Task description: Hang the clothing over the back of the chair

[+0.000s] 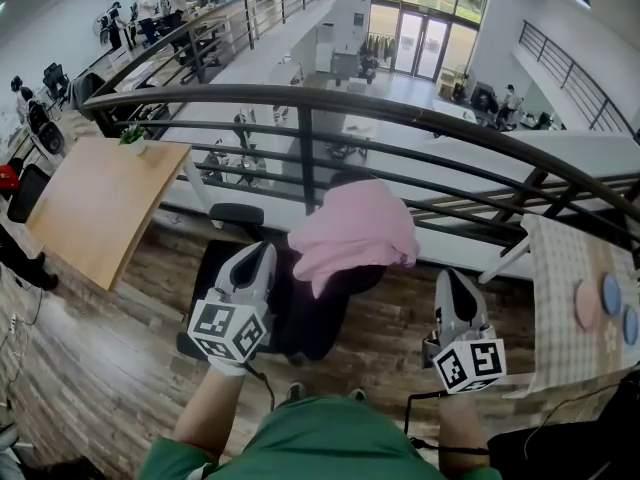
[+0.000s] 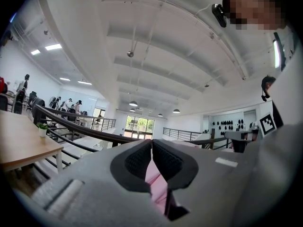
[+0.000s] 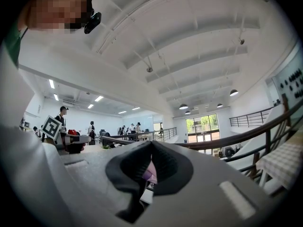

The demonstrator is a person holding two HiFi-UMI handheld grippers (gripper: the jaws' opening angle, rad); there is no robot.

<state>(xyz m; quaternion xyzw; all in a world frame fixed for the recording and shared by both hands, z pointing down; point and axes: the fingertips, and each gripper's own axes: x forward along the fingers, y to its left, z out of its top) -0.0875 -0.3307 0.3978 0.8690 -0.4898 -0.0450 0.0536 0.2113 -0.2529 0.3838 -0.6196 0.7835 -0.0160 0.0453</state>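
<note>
On either side of the black office chair (image 1: 318, 320), the white left gripper (image 1: 262, 249) and the white right gripper (image 1: 449, 274) are held level, each with its jaws brought together and nothing between them. The pink fabric garment (image 1: 355, 230) is draped over the chair's back, its longer span running side to side, with one fold hanging at the left.

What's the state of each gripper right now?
Left gripper: closed, fingers together, holding nothing.
Right gripper: closed, holding nothing.
Cloth lies draped on the chair.
</note>
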